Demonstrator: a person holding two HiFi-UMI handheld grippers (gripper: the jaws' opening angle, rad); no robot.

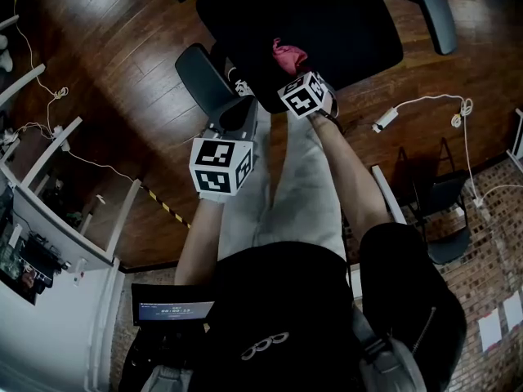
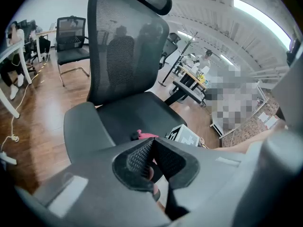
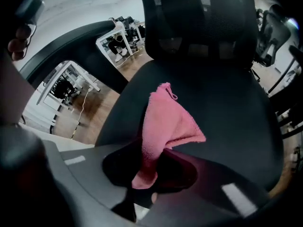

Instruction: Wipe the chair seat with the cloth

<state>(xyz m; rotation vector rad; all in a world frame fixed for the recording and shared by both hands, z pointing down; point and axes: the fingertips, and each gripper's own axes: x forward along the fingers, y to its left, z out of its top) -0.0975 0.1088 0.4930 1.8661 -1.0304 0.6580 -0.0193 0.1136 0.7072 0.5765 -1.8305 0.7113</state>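
While right gripper (image 3: 144,174) jaws pinch cloth (image 3: 165,119), free end over chair seat (image 3: 232,122).

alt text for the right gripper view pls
The right gripper is shut on a pink cloth, held over the black chair seat. The mesh backrest rises behind, with wooden floor and desks at left.

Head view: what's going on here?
A person holds a gripper in each hand over a black office chair. The right gripper is shut on a pink cloth, which hangs out over the chair seat; whether it touches the seat can't be told. The left gripper is near the chair's armrest, its fingers closed together on nothing.
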